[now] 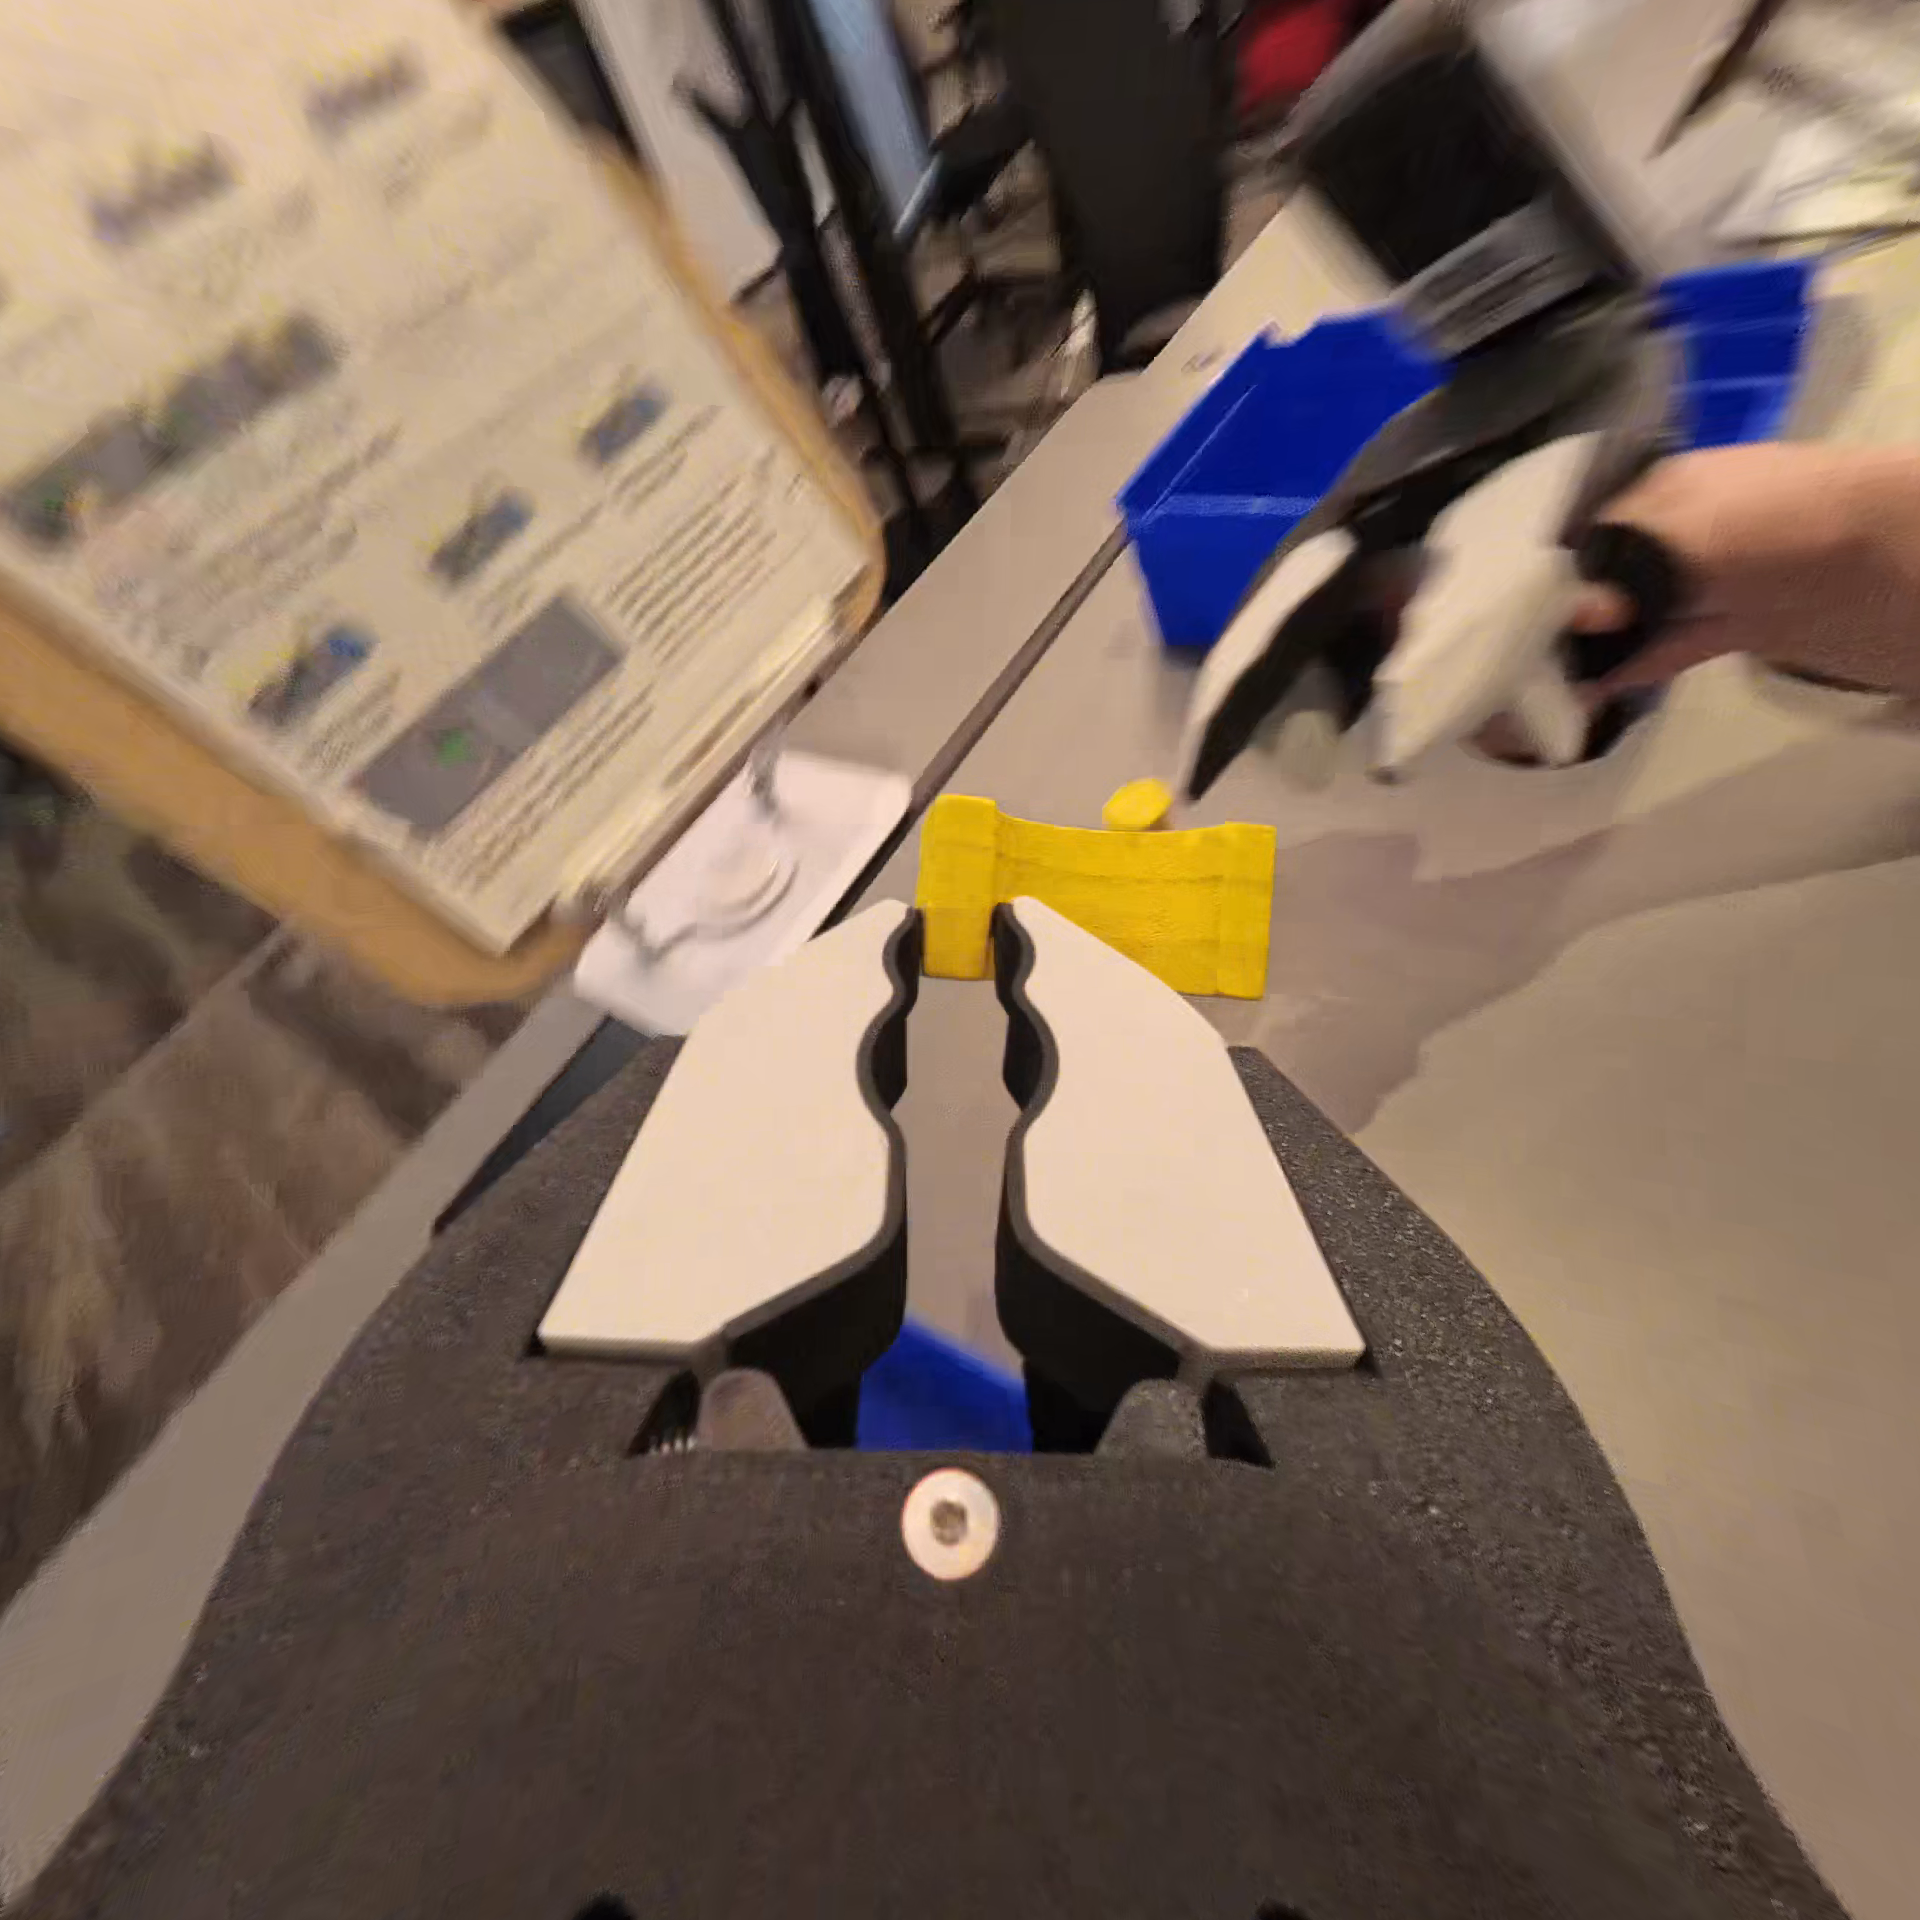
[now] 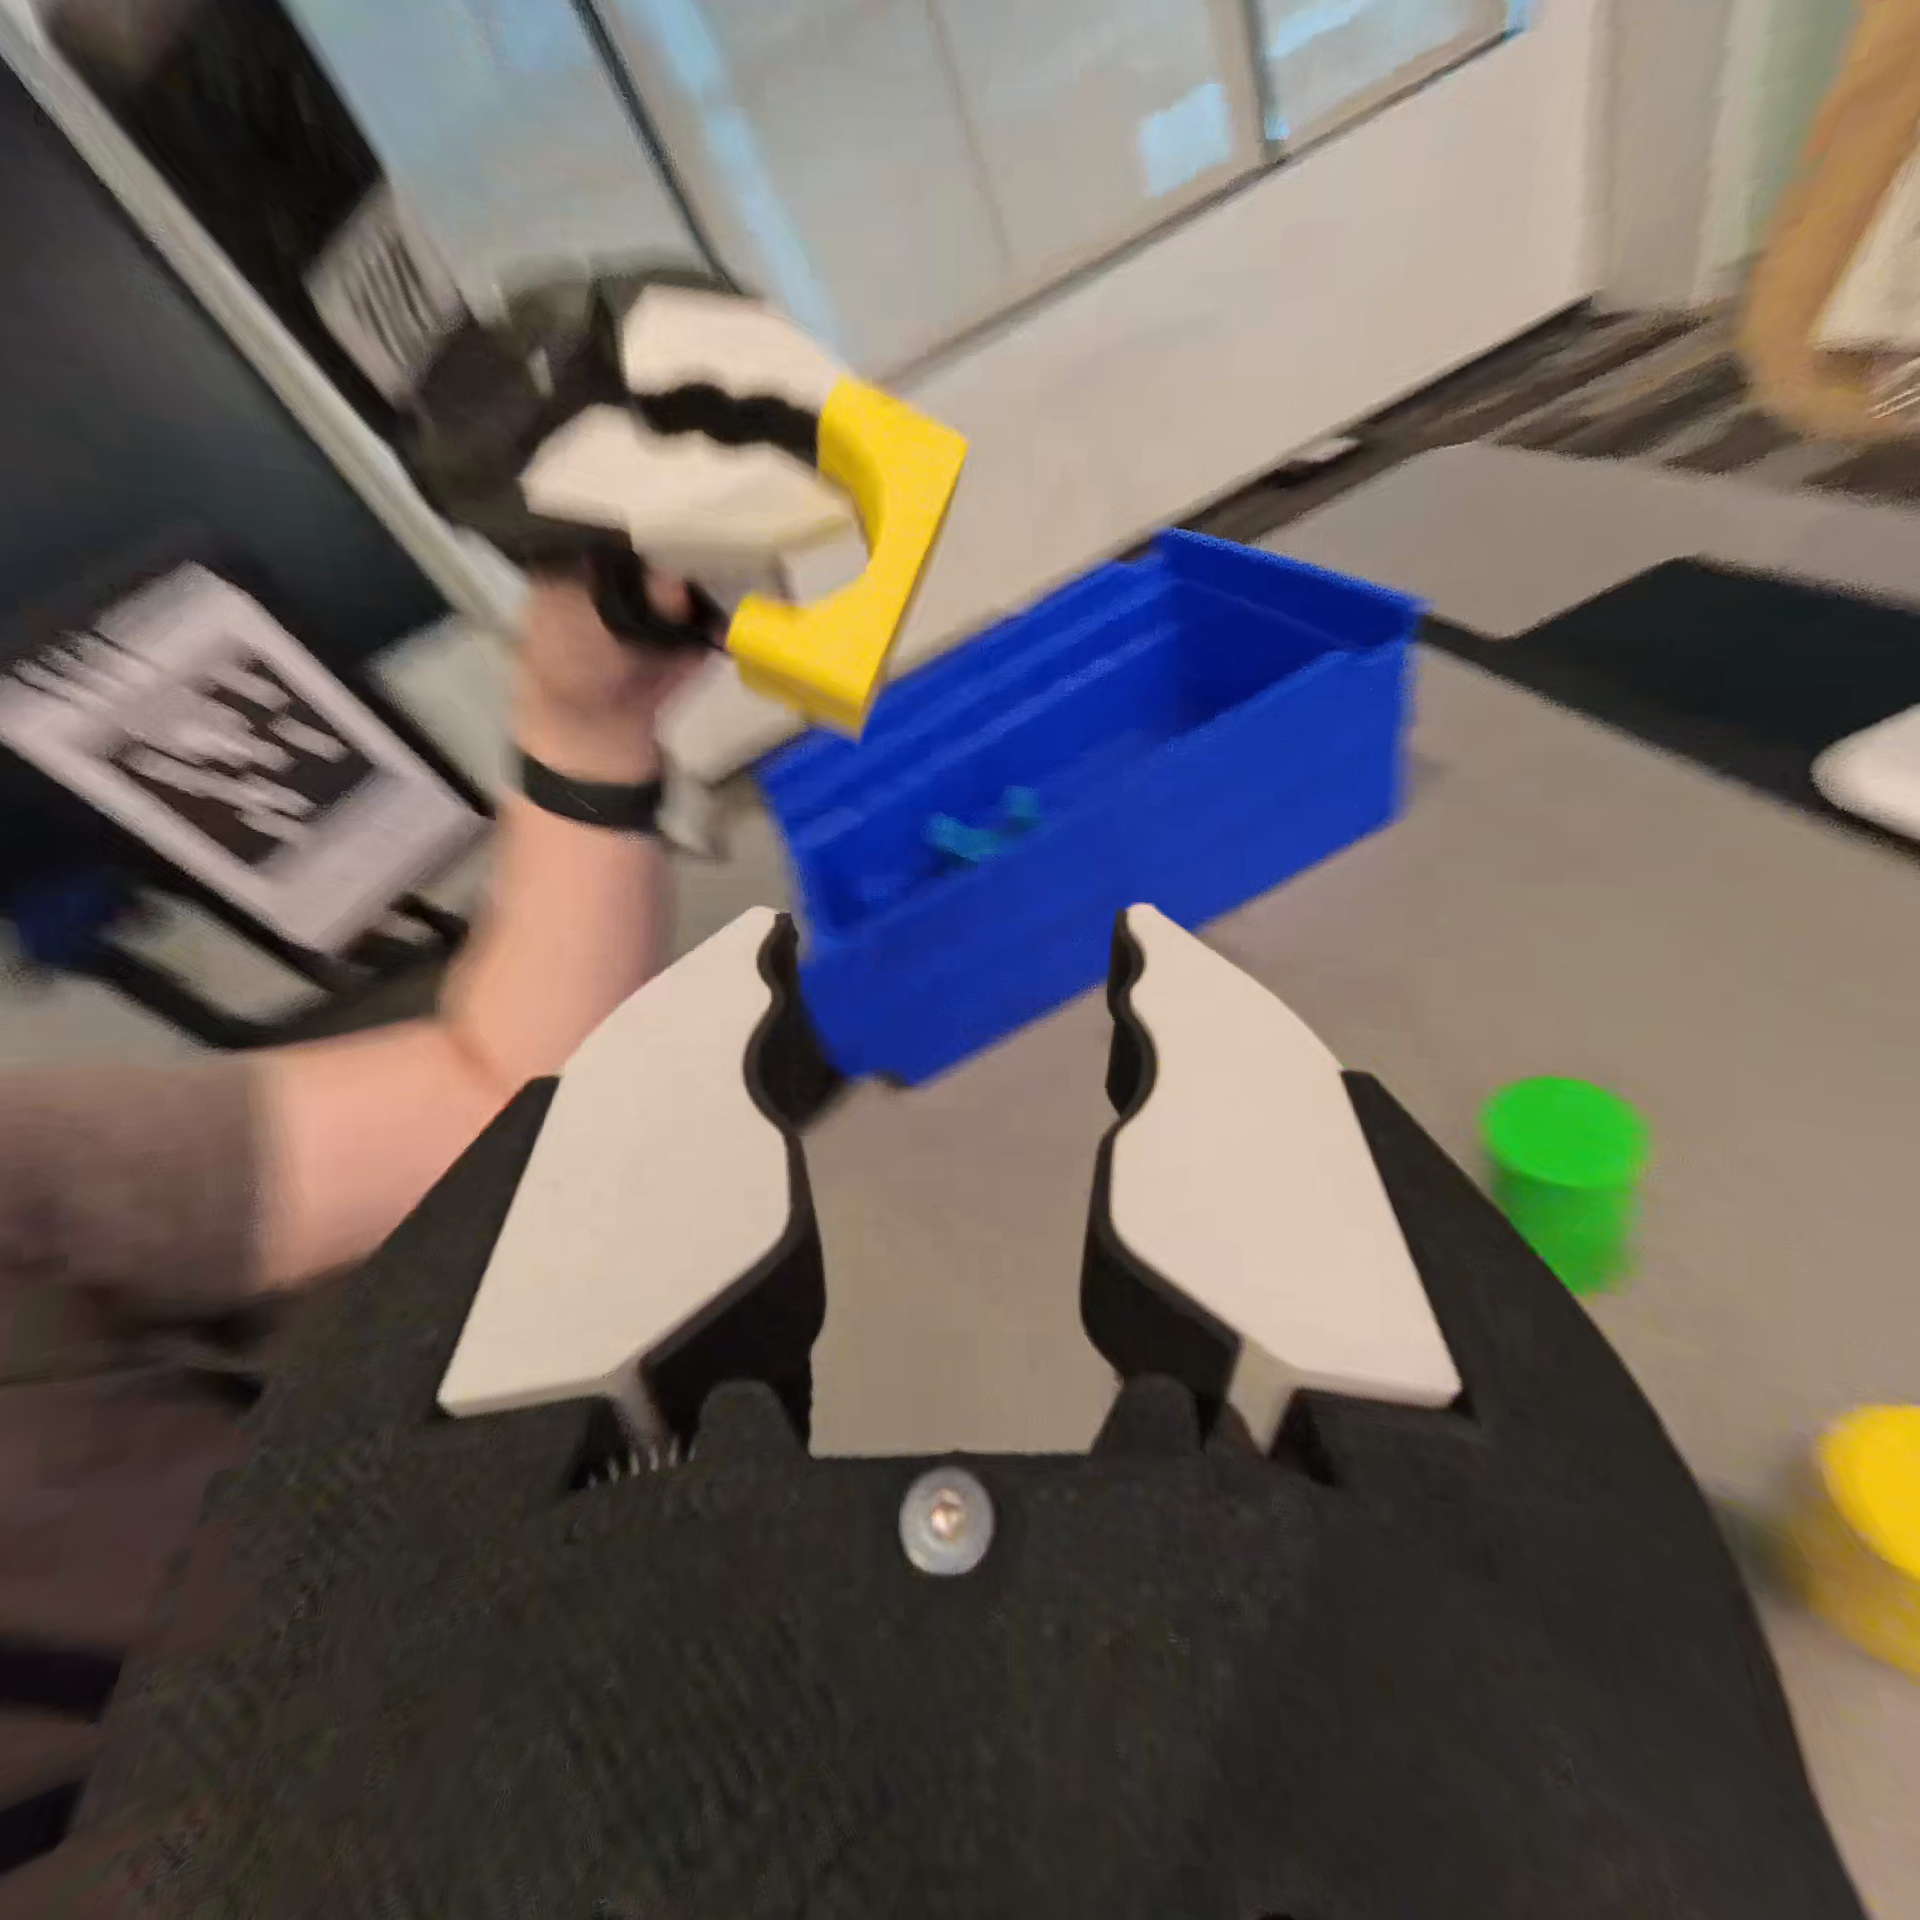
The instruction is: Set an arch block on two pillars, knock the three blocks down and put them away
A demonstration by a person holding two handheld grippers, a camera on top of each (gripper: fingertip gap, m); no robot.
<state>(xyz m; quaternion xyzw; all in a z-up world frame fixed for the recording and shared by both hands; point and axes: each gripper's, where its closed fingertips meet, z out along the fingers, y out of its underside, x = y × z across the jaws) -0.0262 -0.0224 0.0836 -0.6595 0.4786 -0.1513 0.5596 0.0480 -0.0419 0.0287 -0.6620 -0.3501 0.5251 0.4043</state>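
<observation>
Arch block (image 2: 847, 561), yellow, held by one leg in the left gripper (image 1: 956, 925), carried in the air above the blue bin (image 2: 1101, 800).

Right gripper (image 2: 951, 935) hangs wide and empty; green cylinder (image 2: 1564, 1174) and yellow cylinder (image 2: 1870, 1527) wait on the desk (image 2: 1558, 935). Judged best: keep the arch level, lower it square across both pillars.
</observation>
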